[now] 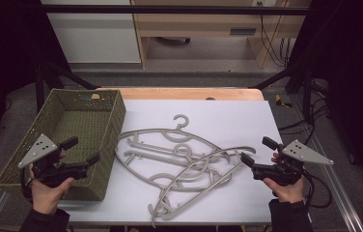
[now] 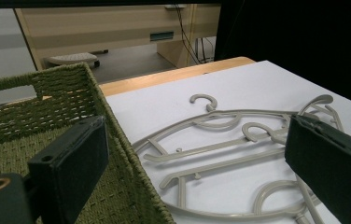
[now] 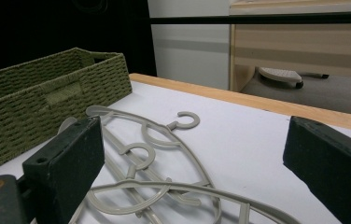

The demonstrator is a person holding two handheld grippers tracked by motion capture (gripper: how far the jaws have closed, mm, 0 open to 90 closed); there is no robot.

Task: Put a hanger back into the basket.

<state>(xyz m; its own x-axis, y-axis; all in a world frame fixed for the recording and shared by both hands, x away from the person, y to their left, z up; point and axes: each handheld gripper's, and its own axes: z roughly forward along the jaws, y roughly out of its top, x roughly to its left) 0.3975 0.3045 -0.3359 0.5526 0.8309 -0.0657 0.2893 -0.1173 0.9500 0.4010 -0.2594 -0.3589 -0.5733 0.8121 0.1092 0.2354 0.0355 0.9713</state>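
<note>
3 hangers, 1 basket

- no readable text, label, brand, number or sign anywhere.
- hangers: plain beige plastic, no marking to be made out.
- woven basket: no tag or label.
- grey three-cornered plates on both grippers: small dark holes, no lettering.
- wooden furniture behind the table: small dark plate on the front, too small and blurred to read.
</note>
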